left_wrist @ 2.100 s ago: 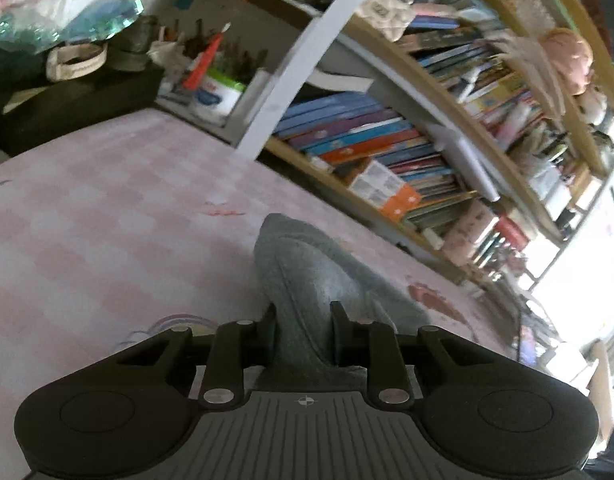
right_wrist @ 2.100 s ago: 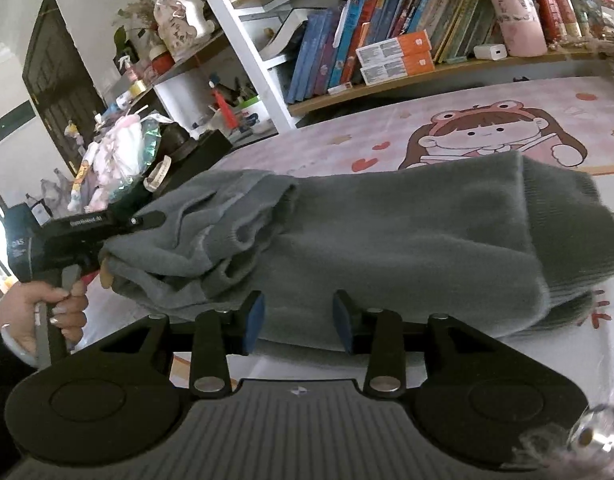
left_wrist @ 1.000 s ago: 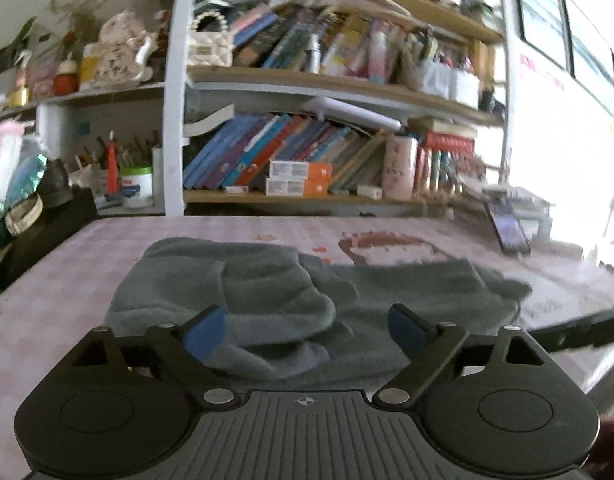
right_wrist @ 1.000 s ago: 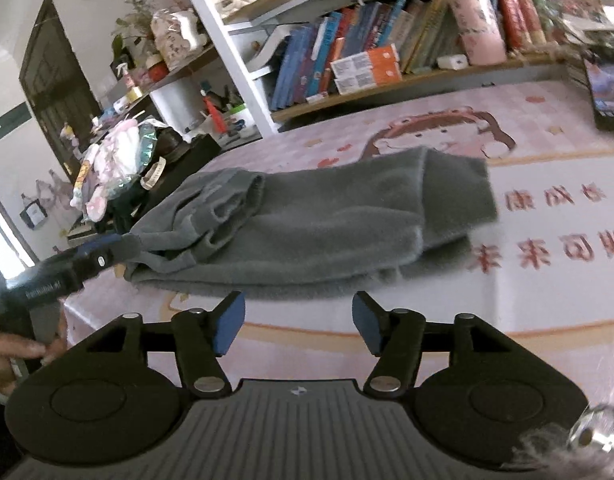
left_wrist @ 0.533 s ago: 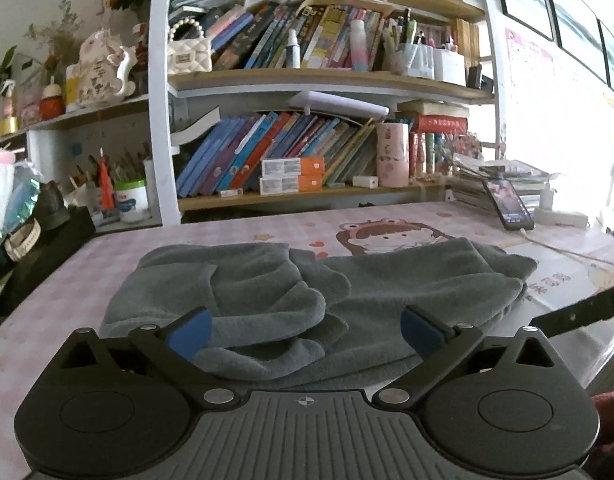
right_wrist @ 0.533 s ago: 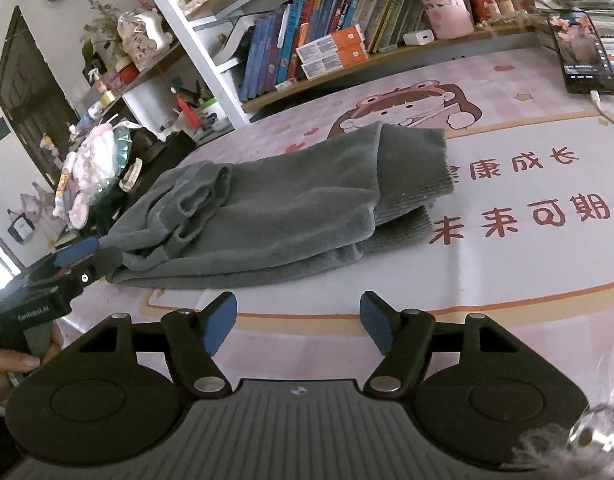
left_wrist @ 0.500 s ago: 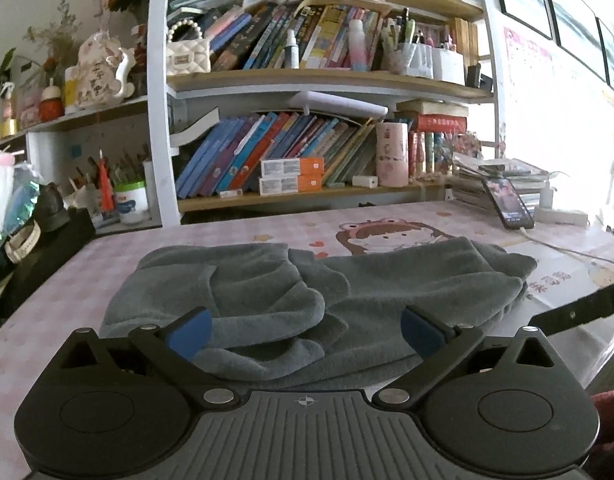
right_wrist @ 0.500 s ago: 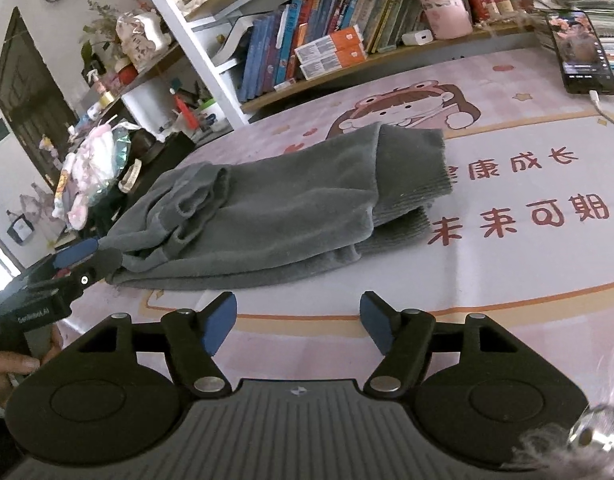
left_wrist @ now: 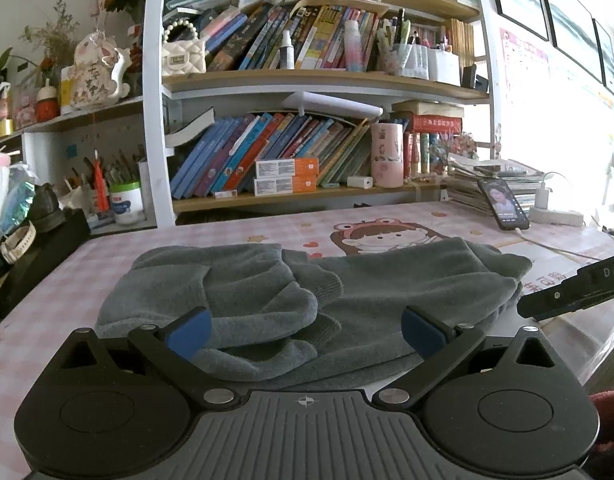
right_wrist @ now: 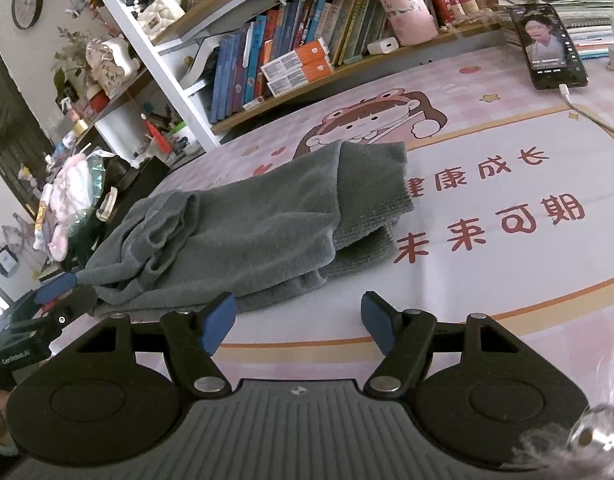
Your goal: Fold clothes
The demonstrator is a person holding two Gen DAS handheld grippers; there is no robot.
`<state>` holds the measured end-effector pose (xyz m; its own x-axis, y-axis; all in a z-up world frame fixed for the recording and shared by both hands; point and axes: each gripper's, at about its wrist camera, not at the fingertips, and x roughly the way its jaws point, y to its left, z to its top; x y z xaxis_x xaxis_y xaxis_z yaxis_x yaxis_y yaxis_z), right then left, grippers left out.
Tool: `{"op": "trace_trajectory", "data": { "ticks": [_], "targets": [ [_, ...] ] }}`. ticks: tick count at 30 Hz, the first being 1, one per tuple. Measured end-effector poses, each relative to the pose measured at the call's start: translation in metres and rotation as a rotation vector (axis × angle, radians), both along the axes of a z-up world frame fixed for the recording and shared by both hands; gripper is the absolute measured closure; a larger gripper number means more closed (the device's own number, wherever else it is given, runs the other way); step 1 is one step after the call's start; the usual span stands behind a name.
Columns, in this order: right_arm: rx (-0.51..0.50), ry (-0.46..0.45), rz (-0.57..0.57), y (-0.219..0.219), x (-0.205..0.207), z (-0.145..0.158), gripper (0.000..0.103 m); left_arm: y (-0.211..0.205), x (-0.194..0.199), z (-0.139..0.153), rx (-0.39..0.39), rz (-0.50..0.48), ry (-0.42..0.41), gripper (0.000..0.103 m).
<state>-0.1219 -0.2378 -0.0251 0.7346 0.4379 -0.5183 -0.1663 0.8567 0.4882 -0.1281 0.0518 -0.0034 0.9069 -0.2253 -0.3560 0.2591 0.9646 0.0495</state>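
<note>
A grey knitted garment [left_wrist: 307, 300] lies folded in a long bundle on the pink desk mat [left_wrist: 419, 220]. It also shows in the right wrist view [right_wrist: 267, 228], with its ribbed cuffs at the right end. My left gripper [left_wrist: 305, 330] is open and empty, just in front of the garment's near edge. My right gripper [right_wrist: 299, 320] is open and empty, a short way back from the garment's front edge. The left gripper also shows at the left edge of the right wrist view [right_wrist: 55, 292], and the right gripper at the right edge of the left wrist view [left_wrist: 571, 292].
A bookshelf [left_wrist: 307, 148] full of books runs along the back of the desk. A phone [right_wrist: 549, 46] on a charging cable leans on a stack of books at the far right. A black box [left_wrist: 39, 248] with clutter sits at the far left.
Both grippers let go of the garment, opened and drew back. The garment now lies flat on the mat. In the last half second little has moved.
</note>
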Motion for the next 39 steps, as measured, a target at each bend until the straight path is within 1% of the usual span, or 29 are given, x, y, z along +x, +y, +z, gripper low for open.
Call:
{"op": "trace_trajectory", "data": {
  "ticks": [10, 12, 16, 18, 19, 21, 23, 24, 25, 26, 29, 34, 36, 39],
  "targets": [
    [0.039, 0.026, 0.000, -0.001, 0.018, 0.001, 0.033, -0.005, 0.001, -0.004, 0.013, -0.013, 0.017, 0.001],
    [0.067, 0.049, 0.007, -0.003, 0.027, 0.001, 0.033, -0.009, 0.002, -0.005, 0.021, -0.019, 0.026, 0.000],
    [0.163, 0.126, 0.010, -0.010, 0.050, 0.002, 0.033, -0.022, 0.007, -0.007, 0.076, -0.046, 0.019, 0.000],
    [0.184, 0.155, 0.005, -0.011, 0.060, 0.004, 0.033, -0.030, 0.009, -0.008, 0.104, -0.060, 0.015, 0.000],
    [0.183, 0.162, 0.001, -0.010, 0.063, 0.004, 0.035, -0.033, 0.010, -0.009, 0.119, -0.068, 0.015, 0.000],
    [0.167, 0.168, -0.016, -0.009, 0.068, 0.006, 0.041, -0.041, 0.013, -0.010, 0.143, -0.093, 0.023, 0.000],
    [0.137, 0.173, -0.040, -0.008, 0.073, 0.006, 0.064, -0.048, 0.016, -0.009, 0.165, -0.123, 0.020, 0.000],
    [0.127, 0.176, -0.051, -0.008, 0.074, 0.005, 0.067, -0.052, 0.018, -0.009, 0.179, -0.134, 0.014, 0.000],
    [0.131, 0.179, -0.057, -0.010, 0.076, 0.003, 0.073, -0.055, 0.021, -0.009, 0.192, -0.145, 0.008, 0.000],
    [0.141, 0.183, -0.061, -0.013, 0.078, 0.002, 0.077, -0.059, 0.023, -0.008, 0.205, -0.154, 0.003, 0.000],
    [0.165, 0.182, -0.065, -0.020, 0.081, -0.001, 0.082, -0.069, 0.035, -0.009, 0.228, -0.185, 0.014, 0.000],
    [0.178, 0.132, -0.043, -0.024, 0.076, 0.005, 0.086, -0.091, 0.049, -0.017, 0.254, -0.245, 0.043, 0.000],
    [0.178, 0.112, -0.029, -0.024, 0.076, 0.009, 0.086, -0.102, 0.051, -0.021, 0.276, -0.269, 0.050, 0.000],
    [0.175, 0.099, -0.008, -0.024, 0.078, 0.014, 0.087, -0.119, 0.057, -0.028, 0.329, -0.286, 0.051, 0.001]
  ]
}}
